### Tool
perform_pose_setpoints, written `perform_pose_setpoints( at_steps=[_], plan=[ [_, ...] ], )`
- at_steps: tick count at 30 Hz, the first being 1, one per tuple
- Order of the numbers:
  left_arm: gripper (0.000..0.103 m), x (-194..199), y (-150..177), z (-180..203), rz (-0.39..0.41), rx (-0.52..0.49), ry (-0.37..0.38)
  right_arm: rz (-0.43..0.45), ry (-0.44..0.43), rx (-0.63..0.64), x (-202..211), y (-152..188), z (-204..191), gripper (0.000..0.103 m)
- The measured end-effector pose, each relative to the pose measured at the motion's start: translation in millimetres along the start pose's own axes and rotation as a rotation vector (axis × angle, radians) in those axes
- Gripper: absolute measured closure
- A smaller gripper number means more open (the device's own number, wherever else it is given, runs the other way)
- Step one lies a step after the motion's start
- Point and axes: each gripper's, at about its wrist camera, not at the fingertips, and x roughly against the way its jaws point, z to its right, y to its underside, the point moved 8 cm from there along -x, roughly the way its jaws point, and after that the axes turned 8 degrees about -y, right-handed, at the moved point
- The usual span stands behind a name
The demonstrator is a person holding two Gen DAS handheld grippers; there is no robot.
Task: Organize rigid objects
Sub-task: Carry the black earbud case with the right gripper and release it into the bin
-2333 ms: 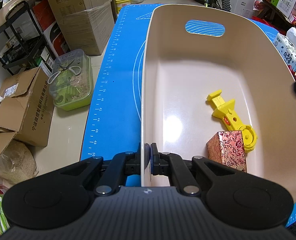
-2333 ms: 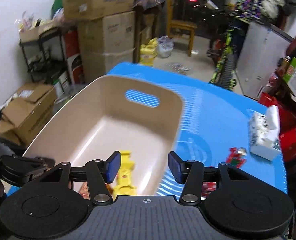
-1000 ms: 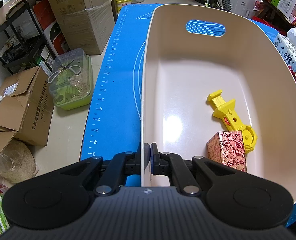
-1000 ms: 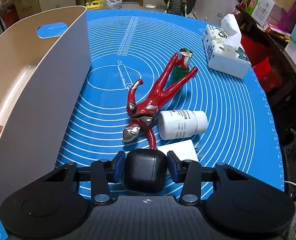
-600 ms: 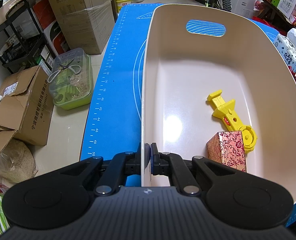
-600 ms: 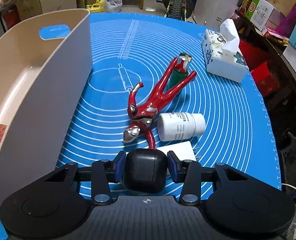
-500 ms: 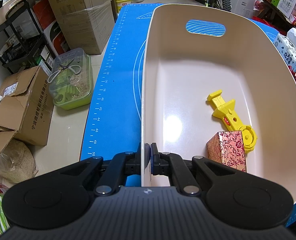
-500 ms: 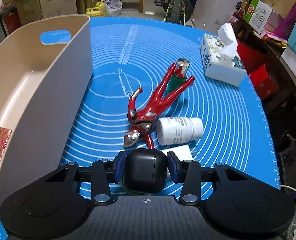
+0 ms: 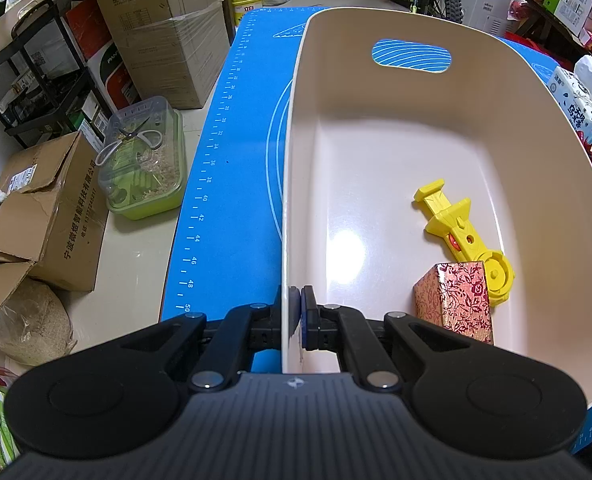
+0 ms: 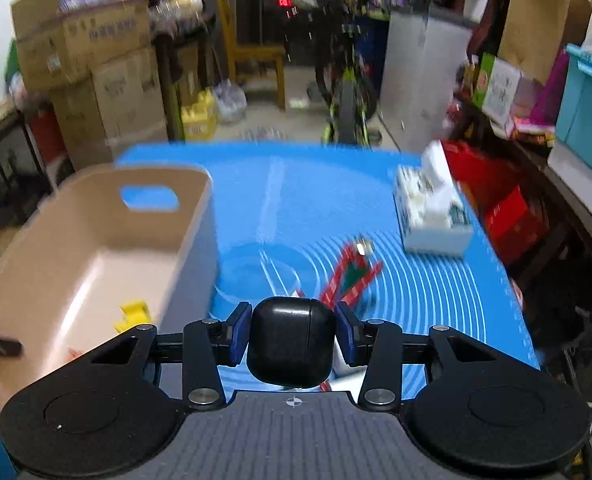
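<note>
My left gripper (image 9: pixel 296 312) is shut on the near left rim of the beige bin (image 9: pixel 292 184), which stands on the blue mat. Inside the bin lie a yellow plastic toy (image 9: pixel 461 236) and a red floral box (image 9: pixel 453 304). My right gripper (image 10: pixel 292 334) is shut on a black rounded case (image 10: pixel 292 342) and holds it above the mat, right of the bin (image 10: pixel 96 248). A red figure (image 10: pixel 347 272) lies on the mat (image 10: pixel 415 288) beyond it, partly hidden by the case.
A tissue box (image 10: pixel 431 216) stands at the mat's far right, also in the left wrist view (image 9: pixel 579 108). Cardboard boxes (image 9: pixel 44 216) and a green lidded container (image 9: pixel 144 160) sit on the floor left of the table. A bicycle (image 10: pixel 347 92) stands behind.
My right gripper has lifted the black case off the mat and tilted up, turning left toward the bin. My left gripper and the bin have not moved.
</note>
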Motion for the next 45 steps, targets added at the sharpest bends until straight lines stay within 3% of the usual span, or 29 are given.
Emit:
perform_pose_setpoints(
  at_steps=[7, 15, 25, 36, 39, 41, 45],
  plan=[
    [0.096, 0, 0, 1, 0.001, -0.003, 0.000, 0.132, -0.056, 0.041, 15, -32, -38, 0.054],
    [0.096, 0, 0, 0, 0.000, -0.002, 0.001, 0.137, -0.149, 0.089, 0, -47, -92, 0.054],
    [0.096, 0, -1, 1, 0.000, -0.003, 0.001, -0.035, -0.183, 0.192, -56, -12, -145, 0.054],
    [0.096, 0, -1, 1, 0.000, -0.003, 0.002, -0.216, -0.191, 0.238, -84, 26, -160, 0.054],
    [0.096, 0, -1, 1, 0.000, -0.003, 0.002, -0.233, -0.191, 0.231, -84, 30, -157, 0.053],
    [0.096, 0, -1, 1, -0.001, -0.003, 0.002, -0.224, -0.196, 0.230, -80, 29, -154, 0.042],
    [0.096, -1, -1, 2, -0.001, -0.003, 0.002, -0.178, -0.214, 0.210, -62, 20, -145, 0.037]
  ],
)
